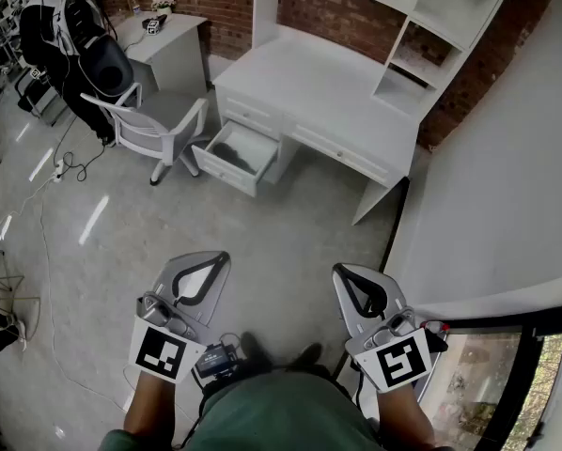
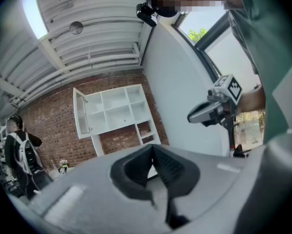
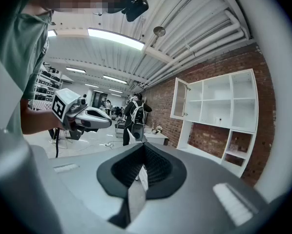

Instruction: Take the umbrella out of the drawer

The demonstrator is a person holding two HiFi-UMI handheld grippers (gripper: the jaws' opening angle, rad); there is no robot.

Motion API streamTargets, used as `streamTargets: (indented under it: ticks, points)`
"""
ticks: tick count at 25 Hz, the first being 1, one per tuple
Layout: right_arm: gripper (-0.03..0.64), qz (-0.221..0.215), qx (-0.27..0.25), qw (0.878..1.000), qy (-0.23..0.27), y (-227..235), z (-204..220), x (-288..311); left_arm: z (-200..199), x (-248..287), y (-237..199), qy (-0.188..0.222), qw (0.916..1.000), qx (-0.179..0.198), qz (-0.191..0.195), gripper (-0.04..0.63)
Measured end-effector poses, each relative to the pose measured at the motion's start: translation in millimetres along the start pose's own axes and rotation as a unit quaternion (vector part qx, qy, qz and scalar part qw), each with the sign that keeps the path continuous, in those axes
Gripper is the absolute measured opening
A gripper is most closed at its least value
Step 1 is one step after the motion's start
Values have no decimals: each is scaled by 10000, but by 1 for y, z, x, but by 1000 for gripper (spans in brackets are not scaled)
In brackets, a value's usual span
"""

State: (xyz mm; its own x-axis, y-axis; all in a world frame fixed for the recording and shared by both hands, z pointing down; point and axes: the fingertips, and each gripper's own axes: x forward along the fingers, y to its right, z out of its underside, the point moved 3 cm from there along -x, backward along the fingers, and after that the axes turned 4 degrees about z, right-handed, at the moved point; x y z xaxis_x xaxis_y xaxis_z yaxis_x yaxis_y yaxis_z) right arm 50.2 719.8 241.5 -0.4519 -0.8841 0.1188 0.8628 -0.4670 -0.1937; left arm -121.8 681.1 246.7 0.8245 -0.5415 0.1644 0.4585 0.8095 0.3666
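You hold both tools low at the 6 o'clock edge of the head view, side by side and apart, over bare grey floor (image 1: 290, 242). Your left hand-held gripper (image 1: 220, 259) has its jaws pressed together with nothing between them; its own view shows the dark pads meeting at the tips. Your right hand-held gripper (image 1: 340, 271) is the same: jaws fully together, empty.

The drawer (image 1: 236, 158) stands pulled out from the left end of the white surface (image 1: 328, 83), well apart from both tools. It lies at about 12 o'clock from your left hand-held gripper and between 10 and 11 o'clock from your right one. The umbrella (image 1: 226, 147) shows only as a dark shape on the drawer's bottom, too small to make out in any detail. Neither tool touches the drawer or what is in it.

A grey office chair (image 1: 154, 120) stands just beside the drawer at its 9 o'clock. A person in dark clothes with a backpack (image 1: 60, 17) stands farther off, at about 10 o'clock in the head view. White shelves (image 1: 431, 26) rise from the back of the surface against a brick wall (image 1: 328, 12).
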Motion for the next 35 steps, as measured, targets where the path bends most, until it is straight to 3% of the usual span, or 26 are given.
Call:
streamTargets:
  ticks: [17, 23, 35]
  points:
    - [5, -126, 209, 9997, 27, 2, -14, 47, 16, 6, -44, 119, 9999, -61, -18, 3]
    - [5, -249, 367, 9990, 106, 46, -1, 72, 23, 44, -57, -85, 9996, -185, -187, 3]
    - [5, -720, 452, 9959, 297, 164, 18, 137, 12, 154, -100, -381, 9973, -86, -628, 3]
